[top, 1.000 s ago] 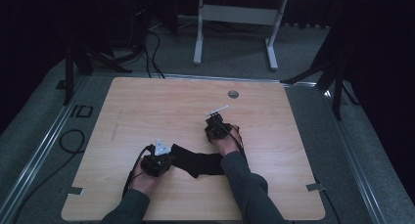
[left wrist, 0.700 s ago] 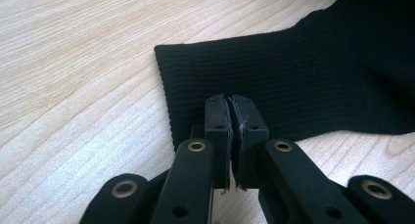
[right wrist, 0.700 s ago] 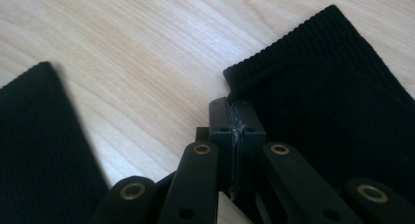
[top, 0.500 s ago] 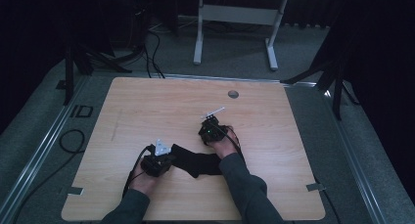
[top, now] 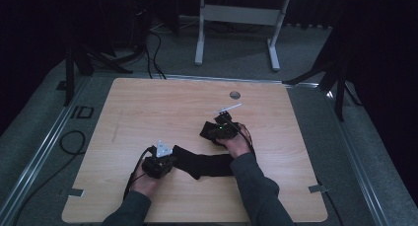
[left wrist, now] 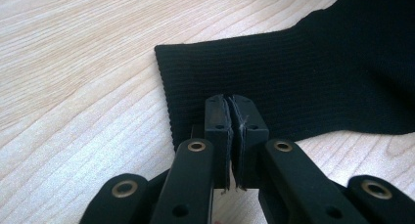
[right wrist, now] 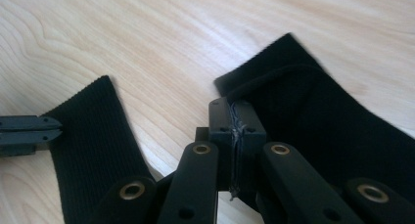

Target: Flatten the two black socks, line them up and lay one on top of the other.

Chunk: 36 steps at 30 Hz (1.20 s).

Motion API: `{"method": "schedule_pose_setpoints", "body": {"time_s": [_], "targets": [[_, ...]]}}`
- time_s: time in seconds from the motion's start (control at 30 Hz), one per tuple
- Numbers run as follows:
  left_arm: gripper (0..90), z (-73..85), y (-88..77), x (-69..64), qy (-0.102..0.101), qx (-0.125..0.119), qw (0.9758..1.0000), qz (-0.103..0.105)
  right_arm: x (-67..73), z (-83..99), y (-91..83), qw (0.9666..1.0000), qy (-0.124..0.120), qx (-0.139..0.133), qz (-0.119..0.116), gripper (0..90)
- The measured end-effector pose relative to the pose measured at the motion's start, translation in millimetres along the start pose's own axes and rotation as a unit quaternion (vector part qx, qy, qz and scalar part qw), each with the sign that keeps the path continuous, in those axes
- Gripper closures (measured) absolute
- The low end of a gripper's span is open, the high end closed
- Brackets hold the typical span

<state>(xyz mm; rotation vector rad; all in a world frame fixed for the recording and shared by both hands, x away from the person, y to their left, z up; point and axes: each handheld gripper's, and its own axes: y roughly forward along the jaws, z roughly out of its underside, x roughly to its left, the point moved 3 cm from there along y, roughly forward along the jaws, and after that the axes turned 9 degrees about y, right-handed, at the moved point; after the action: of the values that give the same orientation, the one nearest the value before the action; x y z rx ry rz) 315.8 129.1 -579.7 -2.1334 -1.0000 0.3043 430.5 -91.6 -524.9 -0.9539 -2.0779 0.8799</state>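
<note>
High view: "ID" mark (top: 81,112) on floor far left of jaws, L gripper (left wrist: 230,104) clamped on black sock (left wrist: 313,82) cuff edge, R gripper (right wrist: 237,109) jaws pinching its other end, off table (right wrist: 122,33).

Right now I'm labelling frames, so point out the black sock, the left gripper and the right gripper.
black sock (left wrist: 303,82), left gripper view, on its ribbed cuff.
left gripper (left wrist: 230,123), left gripper view, between its closed fingertips.
right gripper (right wrist: 237,123), right gripper view, between its closed fingertips.

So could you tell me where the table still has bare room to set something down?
The far half of the table, beyond the grommet, is bare, as are both side edges. The near middle is crowded: the sock lies between the left gripper and right gripper.
</note>
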Motion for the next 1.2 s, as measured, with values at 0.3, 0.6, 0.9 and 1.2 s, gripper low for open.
{"method": "schedule_pose_setpoints", "body": {"time_s": [0.3, 0.6, 0.9, 1.2], "targets": [[86.7, 0.0, -0.2, -0.1, 0.002, 0.002, 1.0, -0.001, -31.9, 4.8, -37.7, 0.999, 0.029, -0.034, -0.004, 88.4], [86.7, 0.0, 0.0, -0.5, 0.001, 0.001, 1.0, 0.0, -57.9, 13.8, -62.8, 0.9963, 0.059, -0.062, 0.001, 88.4], [86.7, 0.0, 0.1, -0.6, 0.0, 0.0, 1.0, 0.0, -93.5, 30.7, -87.6, 0.9921, 0.096, -0.075, 0.031, 88.3], [86.7, 0.0, 0.2, -0.5, 0.002, -0.001, 1.0, 0.0, -96.8, 44.0, -100.7, 0.992, 0.093, -0.078, 0.033, 88.3]]}}
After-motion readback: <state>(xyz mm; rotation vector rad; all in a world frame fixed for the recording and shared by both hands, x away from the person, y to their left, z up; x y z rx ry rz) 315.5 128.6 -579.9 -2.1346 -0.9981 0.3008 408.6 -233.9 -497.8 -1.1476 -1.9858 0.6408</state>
